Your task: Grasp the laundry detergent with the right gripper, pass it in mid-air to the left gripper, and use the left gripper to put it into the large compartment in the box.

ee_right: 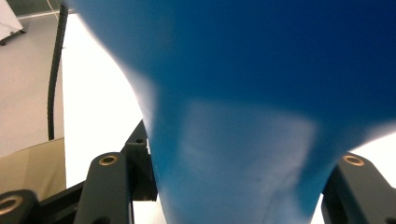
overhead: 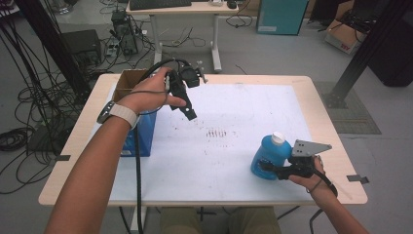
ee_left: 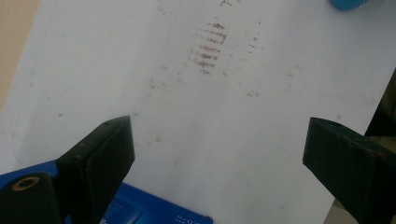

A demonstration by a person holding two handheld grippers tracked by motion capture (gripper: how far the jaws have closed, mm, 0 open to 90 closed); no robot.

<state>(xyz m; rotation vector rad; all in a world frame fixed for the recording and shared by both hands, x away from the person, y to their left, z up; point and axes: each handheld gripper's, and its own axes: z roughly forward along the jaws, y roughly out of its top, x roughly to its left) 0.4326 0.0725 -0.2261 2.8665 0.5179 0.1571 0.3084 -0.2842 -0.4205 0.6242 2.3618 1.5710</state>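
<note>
I have the blue plastic bottle with a white cap (overhead: 271, 155) standing upright on the white sheet (overhead: 234, 141) covering the worktop (overhead: 326, 126), at the sheet's near right corner. My right tongs (overhead: 265, 167) are clamped on the bottle's lower body from the near side; in the right gripper view its blue wall (ee_right: 243, 140) sits between both black jaws. My left tongs (overhead: 187, 109) hang above the sheet's far left part, apart and holding nothing. A blue carton (overhead: 144, 131) lies at the sheet's left edge, beneath my left forearm (overhead: 92, 170).
</note>
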